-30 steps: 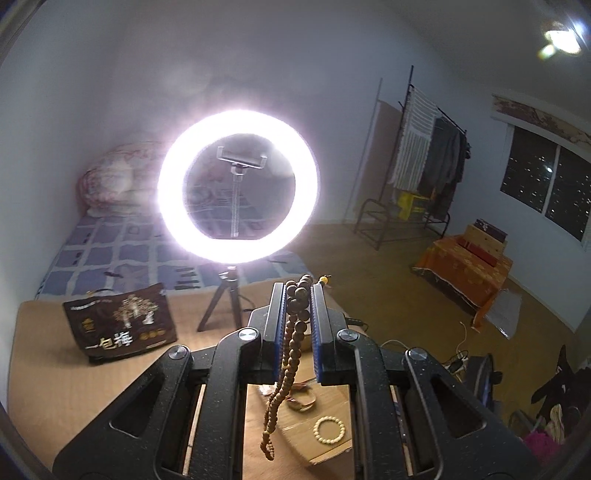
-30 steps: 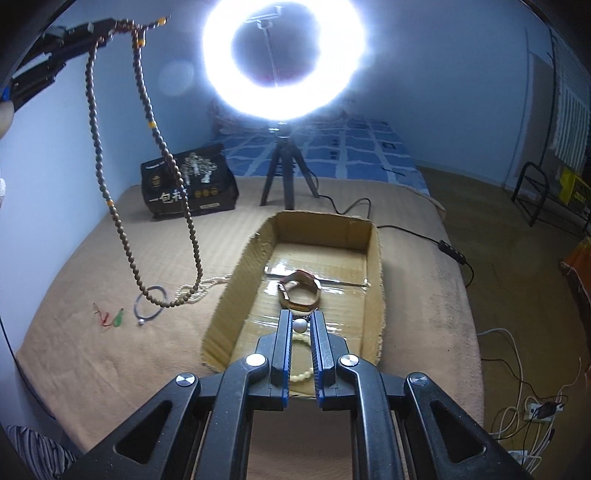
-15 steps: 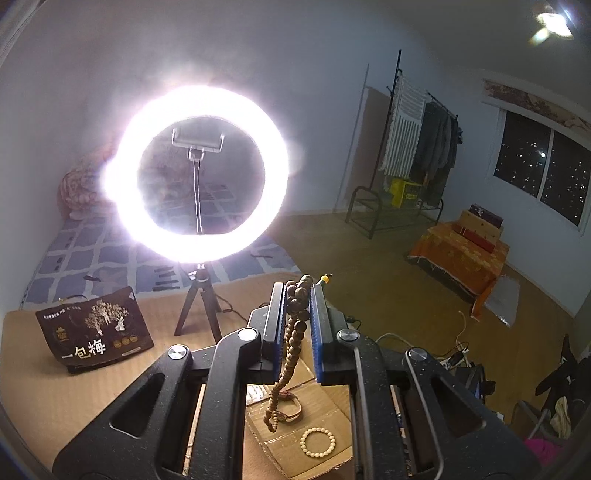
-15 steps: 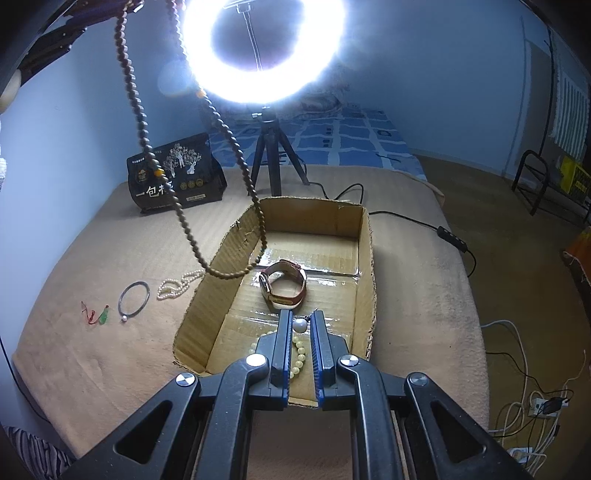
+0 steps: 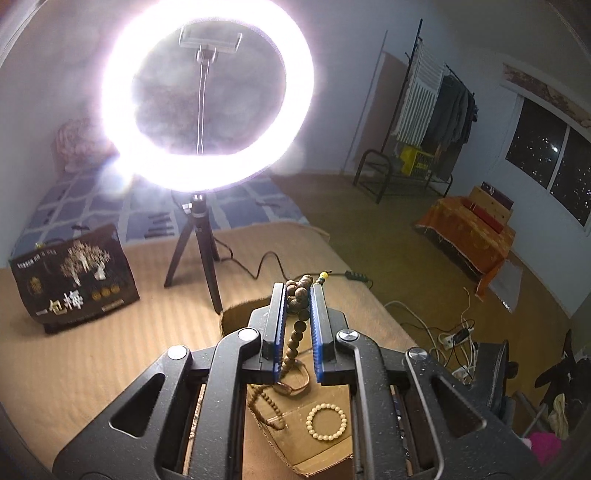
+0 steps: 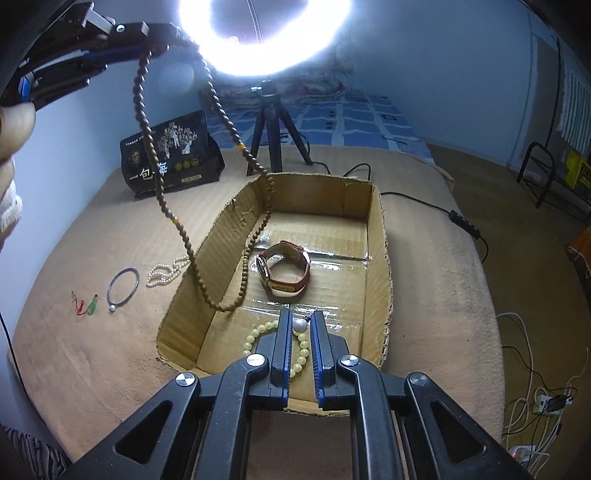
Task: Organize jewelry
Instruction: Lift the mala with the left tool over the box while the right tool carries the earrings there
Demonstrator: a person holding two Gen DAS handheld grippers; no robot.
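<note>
While the left gripper (image 6: pixel 162 31) pinches the top of the long strand of small brown wooden beads (image 6: pixel 155 177) and its loop hangs over the left wall of the shallow corrugated cardboard box (image 6: pixel 376 236), the sensible course is probably to sink slowly until the bottom of the loop coils on the taped floor, then part the fingers, so the limp strand does not drape over the rim. Its lowest beads hang just beside the brown leather-strapped wristwatch (image 6: pixel 284 269) and could snag it. Nearer the camera, the right gripper (image 6: pixel 300 325) is pressed onto a small glossy white pearl (image 6: pixel 299 325), above the round bracelet of pale yellow beads (image 6: pixel 258 332) lying inside the box. A thin dark bangle (image 6: pixel 123 284), a white pearl strand (image 6: pixel 166 271) and a green-and-red trinket (image 6: pixel 86 304) lie outside on the ribbed tan mat (image 6: pixel 92 350).
</note>
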